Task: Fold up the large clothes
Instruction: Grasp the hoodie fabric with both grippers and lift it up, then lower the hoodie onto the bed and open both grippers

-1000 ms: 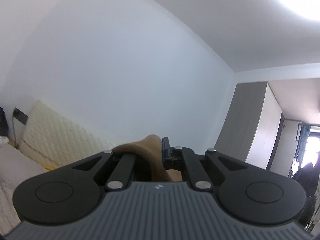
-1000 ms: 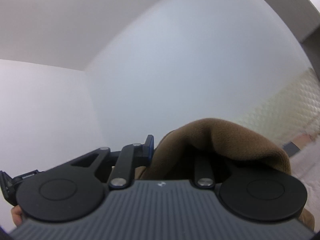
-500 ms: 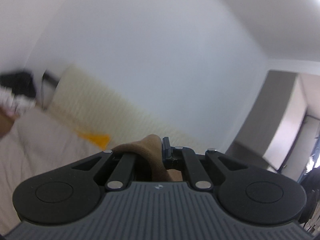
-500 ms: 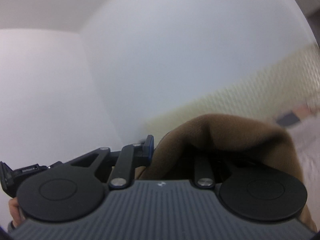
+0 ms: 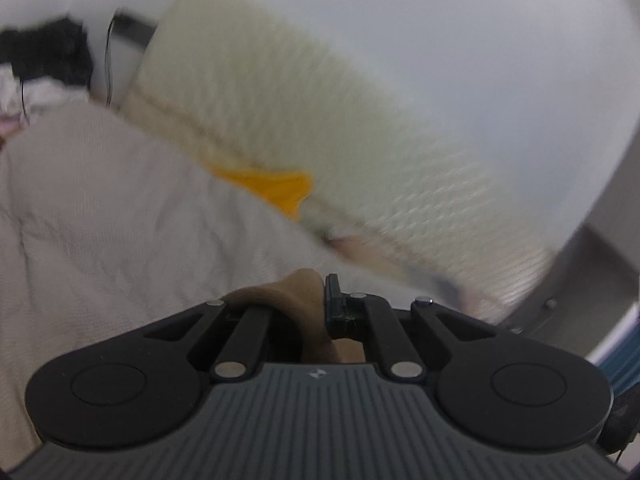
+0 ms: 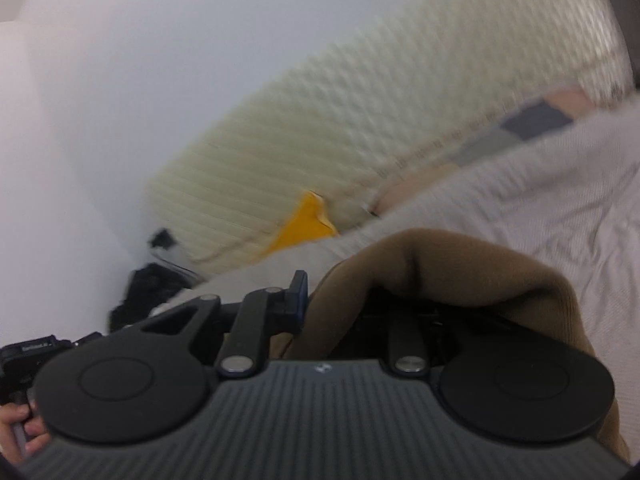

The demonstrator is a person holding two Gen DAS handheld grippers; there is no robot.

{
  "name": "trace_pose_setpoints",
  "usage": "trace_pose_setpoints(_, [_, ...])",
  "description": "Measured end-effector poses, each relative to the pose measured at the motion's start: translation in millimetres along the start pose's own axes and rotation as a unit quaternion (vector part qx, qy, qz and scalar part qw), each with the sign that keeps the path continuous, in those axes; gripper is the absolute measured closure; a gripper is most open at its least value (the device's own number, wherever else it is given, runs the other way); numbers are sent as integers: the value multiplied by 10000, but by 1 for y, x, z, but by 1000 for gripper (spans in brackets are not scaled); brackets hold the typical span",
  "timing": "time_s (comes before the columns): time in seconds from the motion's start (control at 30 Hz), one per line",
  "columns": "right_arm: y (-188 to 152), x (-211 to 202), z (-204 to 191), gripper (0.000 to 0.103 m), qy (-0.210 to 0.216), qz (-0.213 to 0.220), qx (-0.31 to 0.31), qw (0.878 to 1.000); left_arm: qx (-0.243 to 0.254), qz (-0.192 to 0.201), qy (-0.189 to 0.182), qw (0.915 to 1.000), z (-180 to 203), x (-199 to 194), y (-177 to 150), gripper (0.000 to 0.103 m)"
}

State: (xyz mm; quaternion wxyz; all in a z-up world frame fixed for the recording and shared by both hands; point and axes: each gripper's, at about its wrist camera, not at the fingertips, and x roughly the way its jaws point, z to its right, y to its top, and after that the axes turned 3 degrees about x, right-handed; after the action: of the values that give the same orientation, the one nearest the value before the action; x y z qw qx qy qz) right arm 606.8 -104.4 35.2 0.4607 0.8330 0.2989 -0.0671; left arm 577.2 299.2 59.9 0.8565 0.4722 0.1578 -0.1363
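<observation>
A brown knit garment [image 6: 448, 268] bulges over my right gripper [image 6: 320, 304], which is shut on a fold of it; the cloth hides the right finger, and only the left finger's blue pad shows. In the left wrist view a tan fold of the same garment [image 5: 304, 292] is pinched in my left gripper [image 5: 322, 300], which is shut on it. Both grippers point down toward a bed [image 5: 100, 220] with a pale grey cover. The left gripper's black body [image 6: 28, 354] and a hand [image 6: 16, 420] show at the right wrist view's left edge.
A cream quilted headboard [image 5: 300, 100] leans on the white wall behind the bed. An orange-yellow item [image 5: 276, 188] lies at its foot. Dark objects and cables [image 5: 44, 52] sit at the bed's far corner. A grey wardrobe [image 5: 612, 248] stands to the right.
Both views have swung down from wall and ceiling to the bed and headboard. Both grippers have dropped quickly with the brown garment still held; the picture is blurred by motion.
</observation>
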Motion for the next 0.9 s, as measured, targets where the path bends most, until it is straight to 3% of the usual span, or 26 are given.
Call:
trace_pose_setpoints(0.13, [-27, 75, 39, 79, -274, -294, 187, 9990, -109, -520, 495, 9974, -57, 123, -14, 96])
trace_pose_setpoints(0.3, [-60, 144, 78, 79, -706, -693, 321, 9946, 132, -1008, 706, 9923, -103, 217, -41, 96])
trace_pose_setpoints(0.5, [-84, 195, 113, 78, -991, -903, 541, 9895, 52, -1355, 882, 9868, -137, 264, -69, 92])
trace_pose_setpoints(0.67, [-88, 194, 110, 78, -1057, -927, 700, 9876, -54, -1460, 804, 9860, -138, 260, -71, 90])
trace_pose_setpoints(0.7, [-87, 194, 108, 78, -1069, -934, 728, 9872, -65, -1505, 789, 9854, -136, 255, -68, 83])
trace_pose_setpoints(0.73, [-86, 191, 105, 77, -1077, -944, 770, 9867, -98, -1568, 737, 9848, -133, 248, -65, 60])
trace_pose_setpoints(0.8, [-83, 188, 100, 70, -1063, -978, 872, 9857, -194, -1702, 535, 9838, -127, 238, -58, 25])
trace_pose_setpoints(0.9, [-80, 174, 93, 42, -1048, -1005, 1122, 9830, -9, -1579, 593, 9857, -105, 202, -50, 20])
